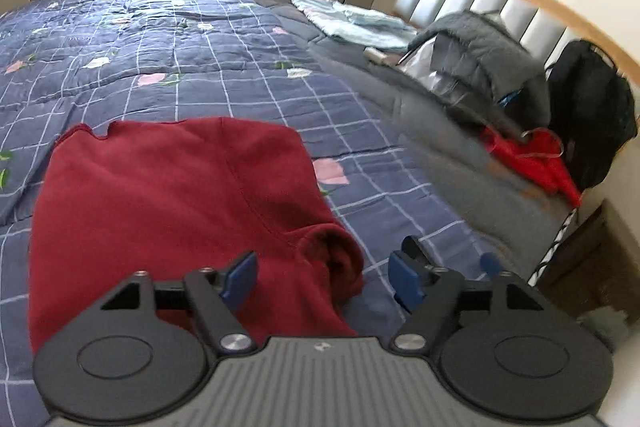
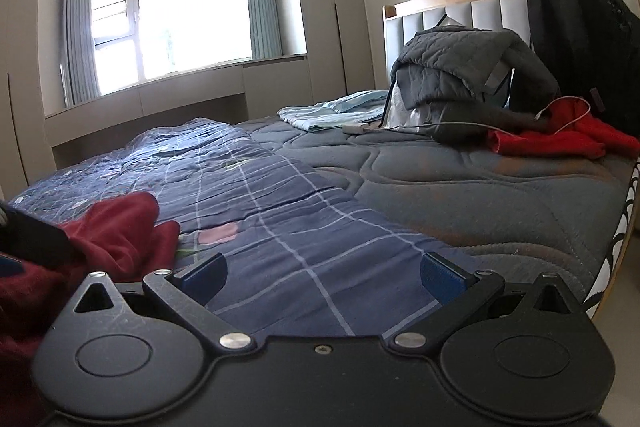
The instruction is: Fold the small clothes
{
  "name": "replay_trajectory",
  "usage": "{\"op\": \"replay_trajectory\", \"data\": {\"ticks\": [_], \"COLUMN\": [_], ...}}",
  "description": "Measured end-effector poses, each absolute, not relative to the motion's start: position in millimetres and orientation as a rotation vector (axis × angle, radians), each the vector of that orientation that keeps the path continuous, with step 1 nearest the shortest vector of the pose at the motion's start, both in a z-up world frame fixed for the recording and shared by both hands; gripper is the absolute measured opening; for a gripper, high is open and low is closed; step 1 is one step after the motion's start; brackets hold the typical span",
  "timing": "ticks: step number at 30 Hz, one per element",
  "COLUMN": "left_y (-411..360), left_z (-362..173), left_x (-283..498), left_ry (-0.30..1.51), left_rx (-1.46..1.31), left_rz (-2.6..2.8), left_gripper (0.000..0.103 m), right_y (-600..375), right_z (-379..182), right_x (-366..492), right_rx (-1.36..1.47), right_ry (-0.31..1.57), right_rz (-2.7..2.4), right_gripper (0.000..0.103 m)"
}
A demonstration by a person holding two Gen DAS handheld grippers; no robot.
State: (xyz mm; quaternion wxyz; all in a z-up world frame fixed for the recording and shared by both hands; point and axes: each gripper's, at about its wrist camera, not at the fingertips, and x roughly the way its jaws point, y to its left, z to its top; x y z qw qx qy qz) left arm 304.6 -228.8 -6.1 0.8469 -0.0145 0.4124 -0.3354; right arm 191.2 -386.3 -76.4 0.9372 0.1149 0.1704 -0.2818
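The bed (image 1: 240,39), under a blue checked quilt (image 2: 280,227), fills a bedroom. The dark red garment (image 1: 172,203) lies just ahead of the wide, empty left claw (image 1: 322,277); the right claw (image 2: 322,277), also wide, sits beside it. Pinching only the loose sleeve could drag the fold crooked.

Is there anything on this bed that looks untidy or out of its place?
Yes. By the headboard a grey quilted jacket is heaped up, a bright red garment lies crumpled with a white cable over it. The dark red garment has one bunched sleeve. Both grippers are open.
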Motion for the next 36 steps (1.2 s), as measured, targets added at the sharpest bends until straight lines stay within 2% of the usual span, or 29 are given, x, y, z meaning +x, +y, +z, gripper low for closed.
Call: {"op": "replay_trajectory", "data": {"ticks": [3,6,10,15,21,26,31,36], "left_y": [-211.4,-187.8,-152.1,-103.8,-67.9,-53.9,-47.3,-52.7], "left_z": [0.3,5.6,5.1,-16.8,-45.8,-59.5,-71.5,-74.9], "left_x": [303.7,301.2,305.8,310.6,299.8,289.9,284.9,280.0], "left_ry": [0.831,0.765,0.714,0.745,0.747,0.77,0.801,0.793], "left_rx": [-0.064,-0.076,-0.093,-0.171,-0.354,-0.411,-0.416,-0.336], "left_rz": [-0.662,-0.544,-0.355,-0.169,-0.163,-0.199,-0.224,-0.239], "left_gripper": [0.094,0.103,0.102,0.102,0.102,0.102,0.102,0.103], "right_y": [-389.4,-390.3,-389.0,-379.8,-351.0,-318.3,-305.9,-311.7], "right_z": [-76.7,-77.0,-76.8,-71.4,-36.4,-30.6,-50.3,-73.5], "right_x": [190.6,189.6,189.3,181.0,162.4,170.7,179.8,177.5], "right_rx": [0.255,0.266,0.253,0.228,0.296,0.291,0.163,0.16], "right_ry": [0.348,0.351,0.347,0.267,0.189,0.284,0.437,0.521], "right_rz": [-0.573,-0.571,-0.569,-0.525,-0.356,-0.218,-0.352,-0.415], "right_gripper": [0.103,0.103,0.103,0.103,0.103,0.103,0.102,0.102]}}
